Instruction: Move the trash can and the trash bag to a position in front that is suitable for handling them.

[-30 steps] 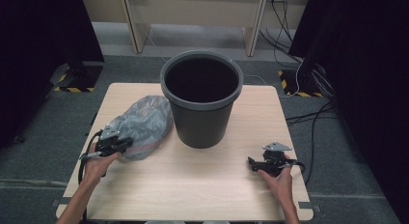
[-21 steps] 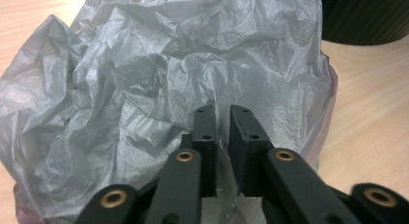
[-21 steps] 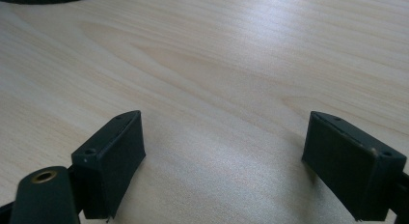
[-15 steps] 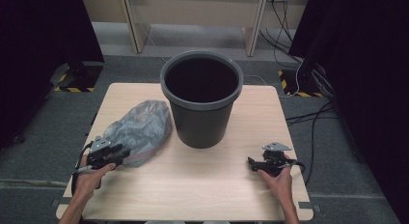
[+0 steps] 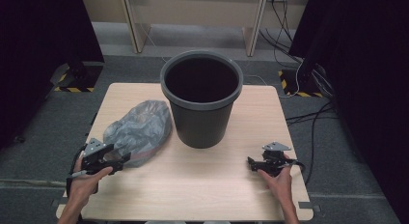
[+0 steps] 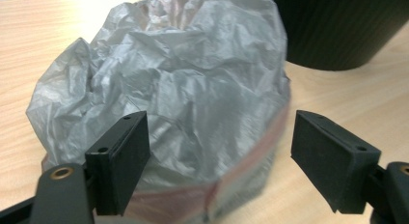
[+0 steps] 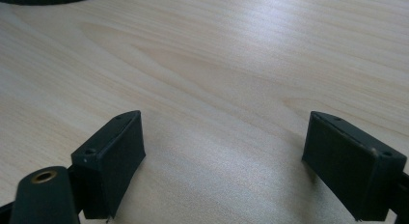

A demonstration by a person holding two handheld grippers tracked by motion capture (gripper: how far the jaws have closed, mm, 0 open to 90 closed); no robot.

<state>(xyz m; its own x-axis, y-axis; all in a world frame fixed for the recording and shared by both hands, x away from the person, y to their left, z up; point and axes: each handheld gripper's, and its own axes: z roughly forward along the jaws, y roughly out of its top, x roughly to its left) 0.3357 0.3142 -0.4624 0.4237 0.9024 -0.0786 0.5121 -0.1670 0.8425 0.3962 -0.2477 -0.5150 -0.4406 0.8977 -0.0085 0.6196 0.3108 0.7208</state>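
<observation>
Even overhead light, dark room edges; glare on table (image 7: 270, 21) (gripper views slightly soft).

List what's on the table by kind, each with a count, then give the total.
Grey plastic bin: 1
Crumpled grey plastic bag: 1
Hand-held tool: 2, the left tool and the right tool
Total: 4

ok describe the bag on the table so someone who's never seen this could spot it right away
Find the big dark grey bin standing at the middle of the light wooden table. Just left of it, lying on the tabletop, is a crumpled grey plastic bag, directly ahead of the open left gripper. It is the only soft, wrinkled, translucent thing there, with a reddish band along its lower edge.
</observation>
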